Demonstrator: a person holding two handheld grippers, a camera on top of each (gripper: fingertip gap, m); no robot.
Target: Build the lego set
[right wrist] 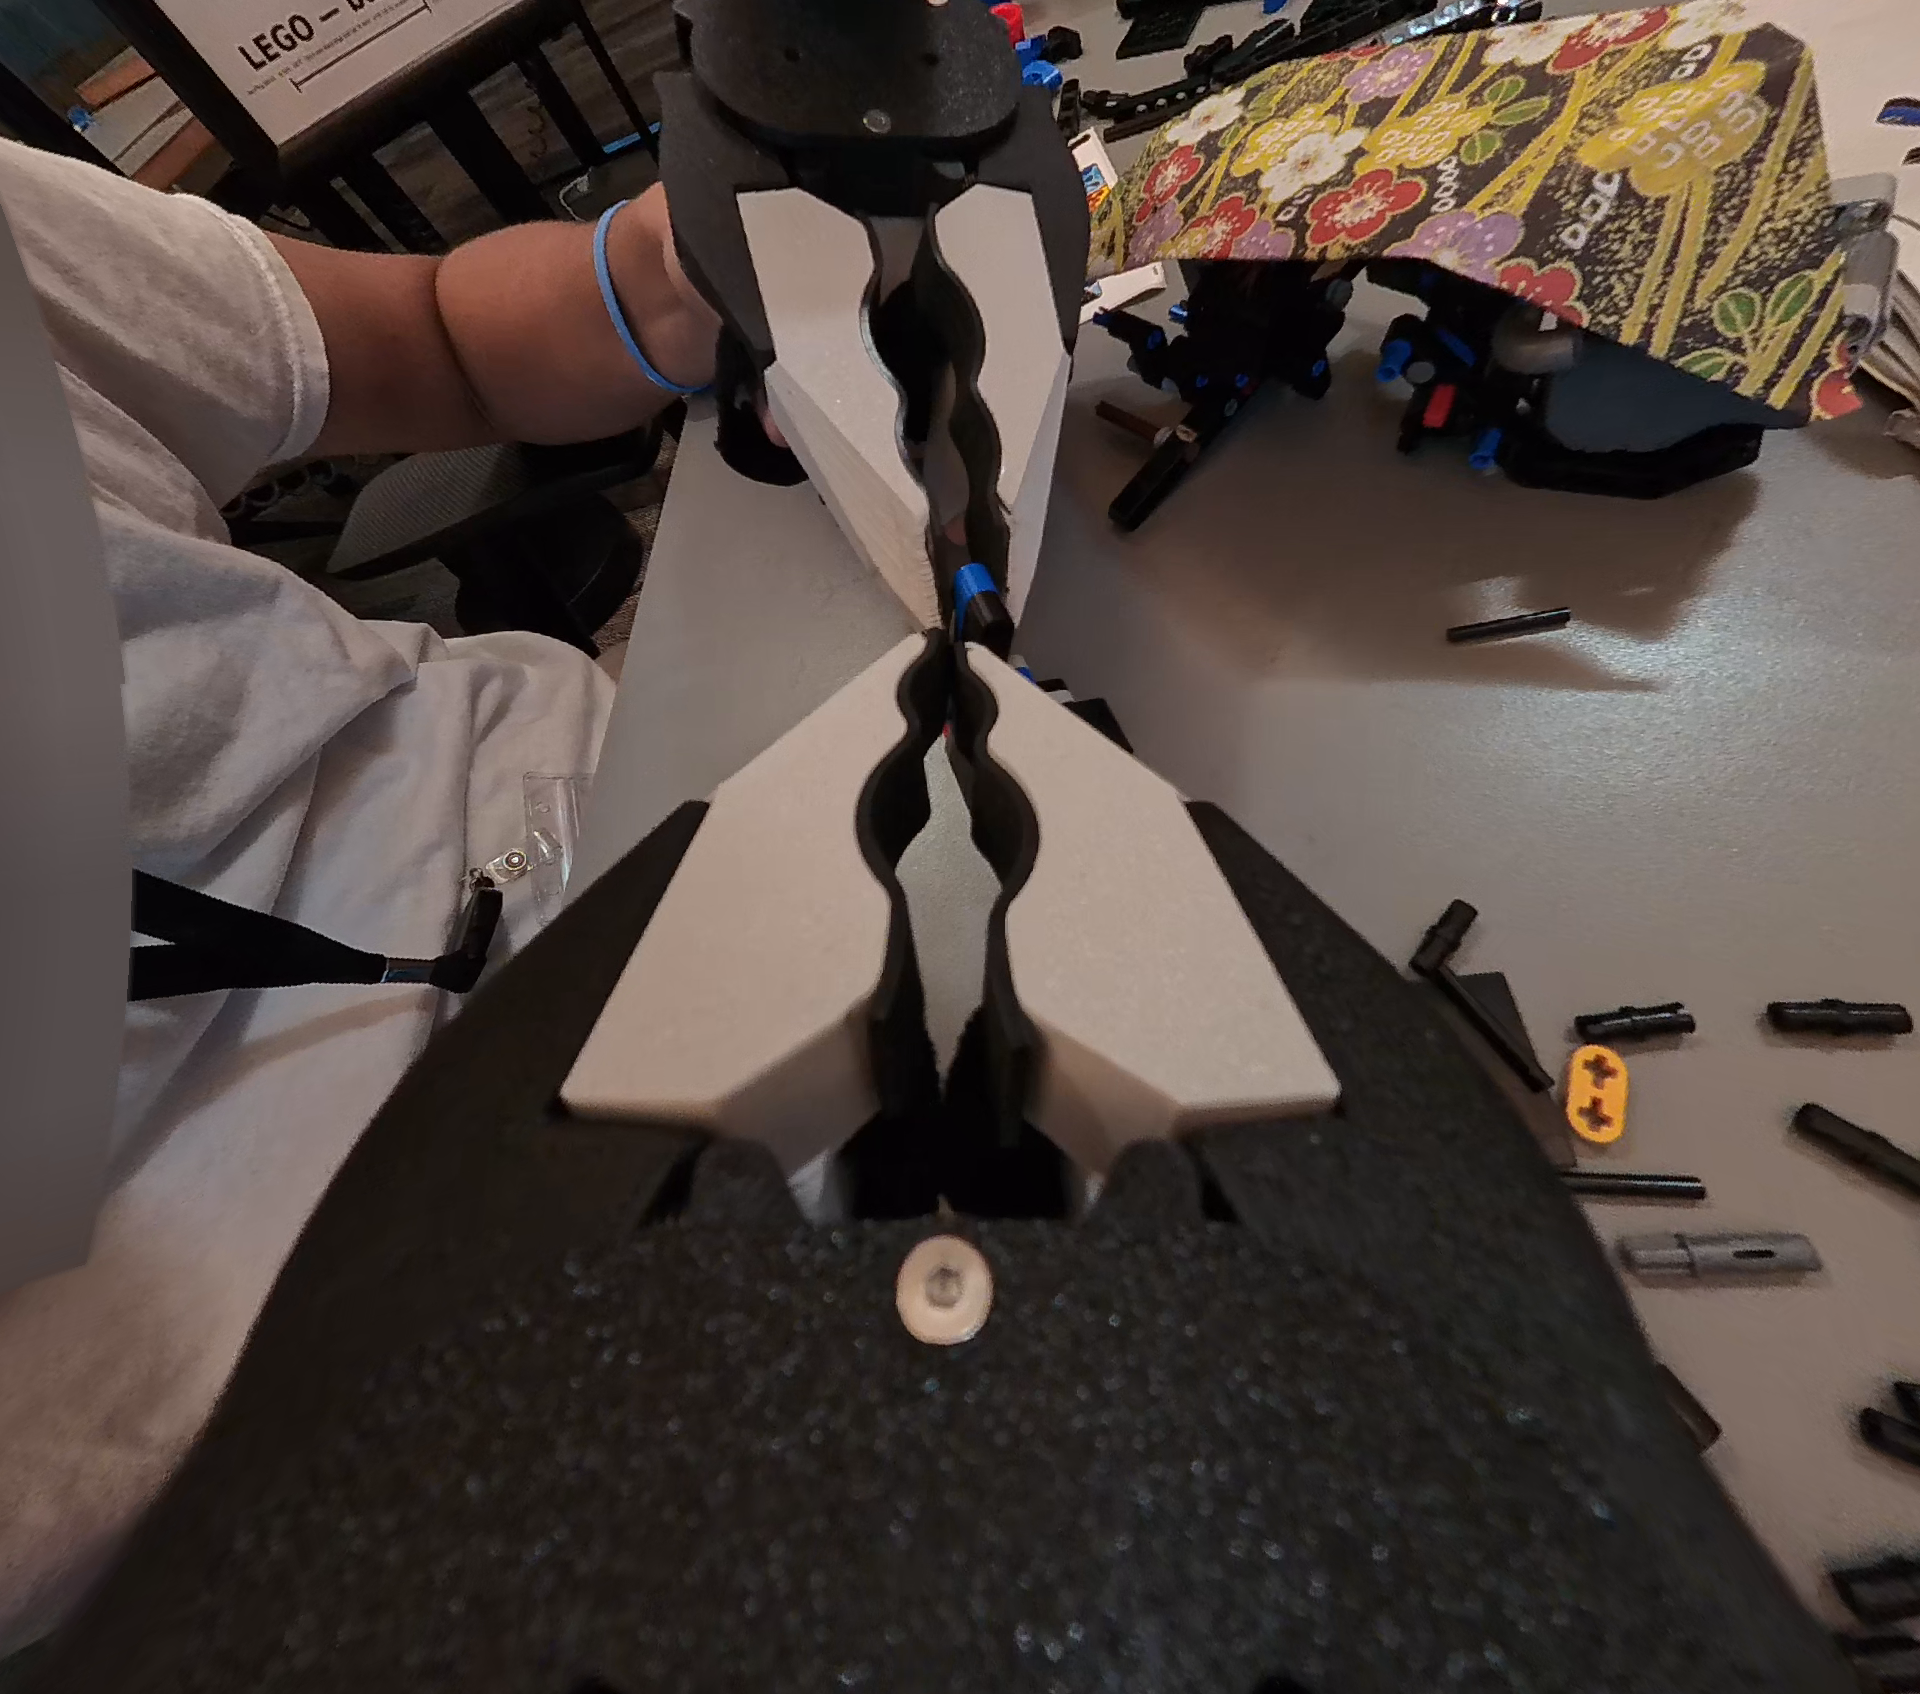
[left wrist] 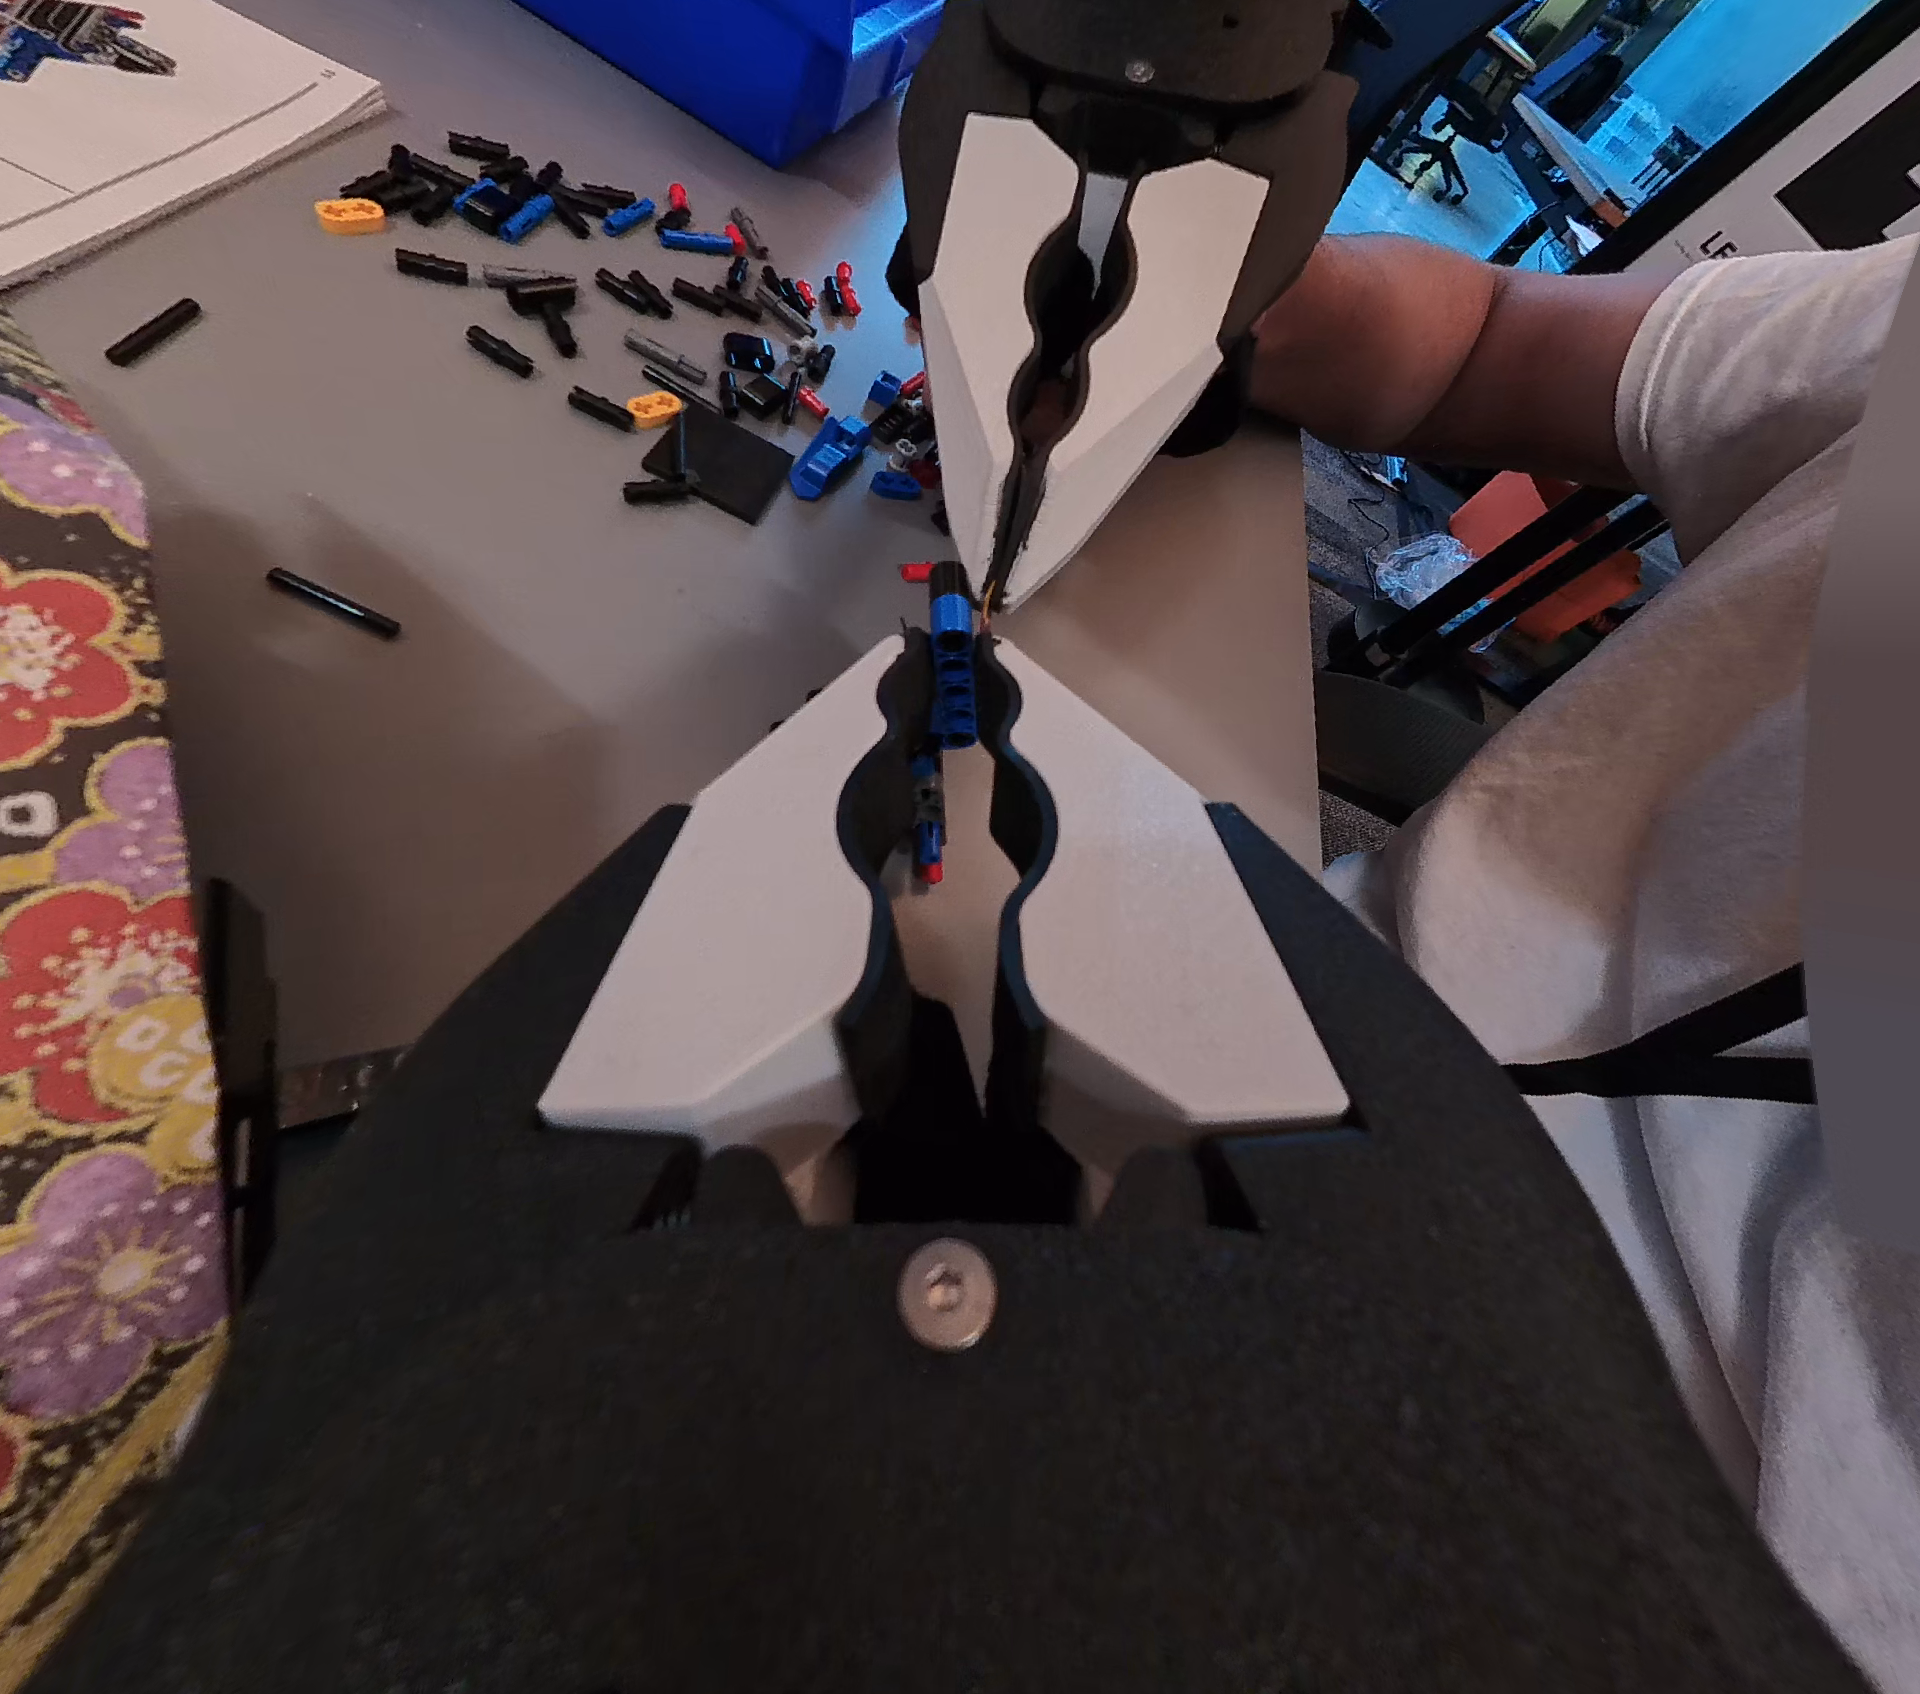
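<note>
The left claw (left wrist: 948,642) is clenched on a short blue perforated plastic lego beam (left wrist: 953,683), held above the grey worktop (left wrist: 499,709); the right claw (right wrist: 948,642), tip to tip with it, pinches something too small to identify

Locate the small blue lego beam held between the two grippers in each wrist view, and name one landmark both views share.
Left wrist view: the blue lego beam sits at centre, pinched in the left gripper, its top end meeting the right gripper.
Right wrist view: just above centre, only its blue-and-black end shows at the left gripper's tips.
Shared landmark: the floral cloth.
</note>
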